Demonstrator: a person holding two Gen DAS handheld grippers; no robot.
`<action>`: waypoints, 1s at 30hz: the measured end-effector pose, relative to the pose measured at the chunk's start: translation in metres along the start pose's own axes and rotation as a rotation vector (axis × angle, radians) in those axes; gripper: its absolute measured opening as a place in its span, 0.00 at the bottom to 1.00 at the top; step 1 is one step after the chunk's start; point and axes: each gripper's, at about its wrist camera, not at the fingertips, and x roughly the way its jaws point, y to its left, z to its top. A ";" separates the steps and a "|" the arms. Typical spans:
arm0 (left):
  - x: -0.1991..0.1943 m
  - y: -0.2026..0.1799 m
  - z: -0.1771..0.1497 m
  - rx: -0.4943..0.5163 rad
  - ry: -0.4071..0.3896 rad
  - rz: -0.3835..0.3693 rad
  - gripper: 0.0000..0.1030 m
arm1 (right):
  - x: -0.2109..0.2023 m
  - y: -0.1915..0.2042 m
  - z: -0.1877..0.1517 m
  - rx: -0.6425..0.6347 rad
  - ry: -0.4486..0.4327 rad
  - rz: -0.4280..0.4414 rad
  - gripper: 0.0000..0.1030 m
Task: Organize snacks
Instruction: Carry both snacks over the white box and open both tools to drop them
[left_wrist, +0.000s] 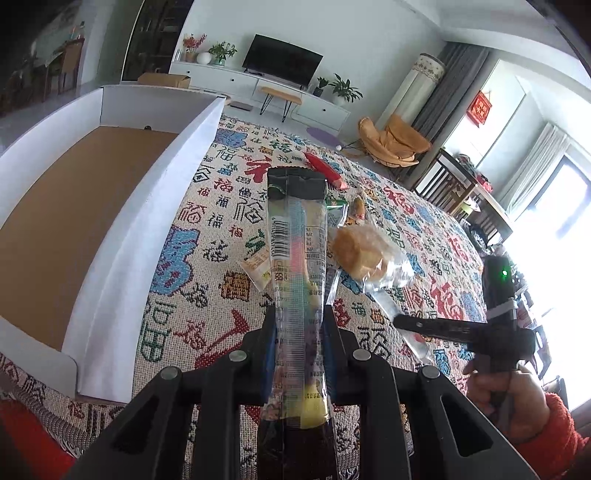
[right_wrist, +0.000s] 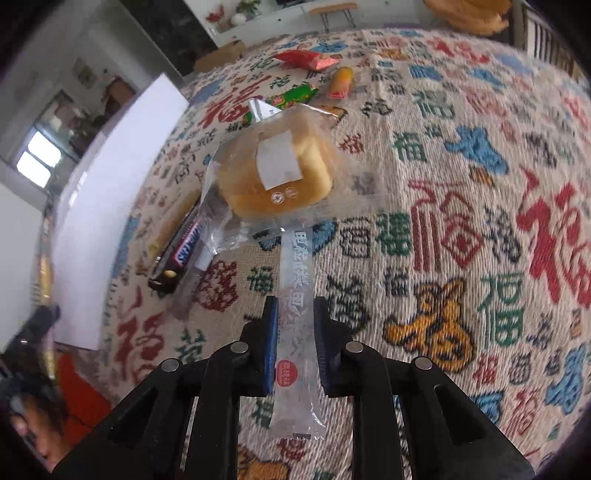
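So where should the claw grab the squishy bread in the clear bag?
Best by the flat sealed tail of the bread bag, not the soft bun, which would likely squash. Come from the near side, where the tail sticks out toward the right claw. It is thin and already sits between the claw's two pads.
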 end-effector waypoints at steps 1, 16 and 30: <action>-0.001 0.001 0.000 -0.003 -0.004 -0.003 0.20 | -0.005 -0.012 -0.004 0.061 0.015 0.071 0.18; -0.058 0.043 0.038 -0.134 -0.101 -0.133 0.20 | -0.056 -0.009 -0.028 0.292 0.079 0.558 0.19; -0.102 0.207 0.107 -0.194 -0.106 0.290 0.24 | -0.006 0.262 0.059 -0.049 0.087 0.682 0.19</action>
